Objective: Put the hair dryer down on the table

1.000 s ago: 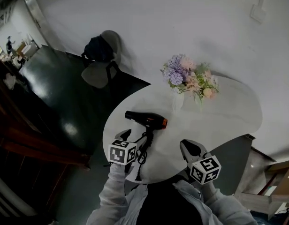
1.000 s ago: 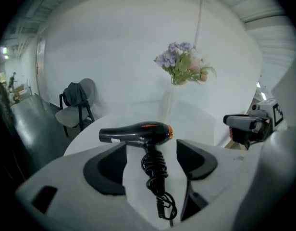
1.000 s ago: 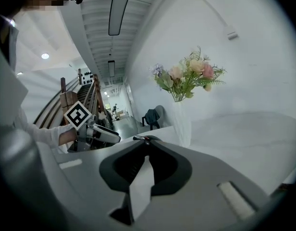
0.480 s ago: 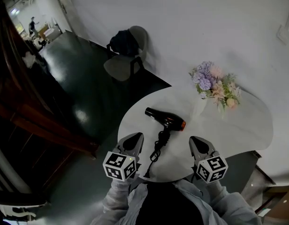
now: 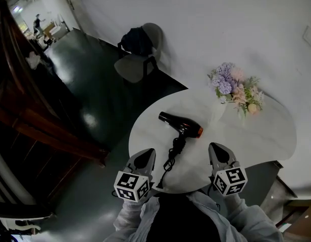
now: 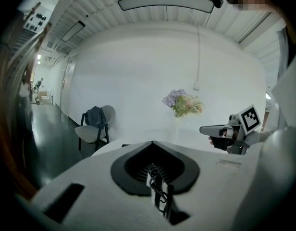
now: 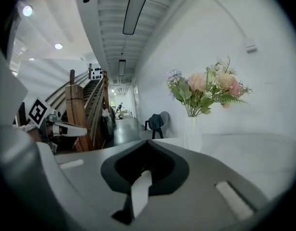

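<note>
Already set down, the hair dryer (image 5: 182, 125) lay on its side on the white table (image 5: 256, 135), its cord (image 5: 170, 160) trailing toward the near edge. At that edge the left gripper (image 5: 145, 155) had just been closing its jaws, which met on nothing. The right gripper (image 5: 218, 150), beside the cord's other side, was likewise closed and empty. Flowers (image 5: 236, 87) stood beyond.

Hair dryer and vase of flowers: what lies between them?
Nothing: the head view shows bare white tabletop between hair dryer and vase of flowers.
</note>
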Demonstrator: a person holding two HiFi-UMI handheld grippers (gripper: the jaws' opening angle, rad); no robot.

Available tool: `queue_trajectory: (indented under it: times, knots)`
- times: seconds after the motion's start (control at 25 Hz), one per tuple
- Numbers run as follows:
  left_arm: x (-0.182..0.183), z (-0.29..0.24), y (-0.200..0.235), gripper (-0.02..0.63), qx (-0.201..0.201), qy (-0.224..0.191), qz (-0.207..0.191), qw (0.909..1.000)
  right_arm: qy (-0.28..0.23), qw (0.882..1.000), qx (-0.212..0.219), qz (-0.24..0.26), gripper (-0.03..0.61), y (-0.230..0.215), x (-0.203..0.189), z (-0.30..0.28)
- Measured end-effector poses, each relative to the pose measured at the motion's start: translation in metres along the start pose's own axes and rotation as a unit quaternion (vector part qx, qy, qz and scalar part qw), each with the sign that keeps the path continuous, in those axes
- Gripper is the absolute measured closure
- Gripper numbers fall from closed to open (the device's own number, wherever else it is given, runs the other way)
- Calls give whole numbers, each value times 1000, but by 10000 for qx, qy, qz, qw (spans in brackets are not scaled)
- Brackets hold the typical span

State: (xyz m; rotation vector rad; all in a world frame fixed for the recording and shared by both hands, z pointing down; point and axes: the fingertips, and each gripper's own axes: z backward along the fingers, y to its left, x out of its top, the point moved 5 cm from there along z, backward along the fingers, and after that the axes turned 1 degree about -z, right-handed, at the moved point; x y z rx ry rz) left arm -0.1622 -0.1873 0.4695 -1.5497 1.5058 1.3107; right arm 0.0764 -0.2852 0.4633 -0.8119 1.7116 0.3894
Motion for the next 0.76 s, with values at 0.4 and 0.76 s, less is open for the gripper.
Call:
queue_trajectory:
  times: [0.4,0.76]
  knots:
    - [-4,-13,-12,611,-130,147,-85,9998,-9,9999,8,-157,569,-2,-7,6]
    - [-3,-21,-14,611,-223,204,-179,9994,11,9998,-11,-220,569,-5,-10,8]
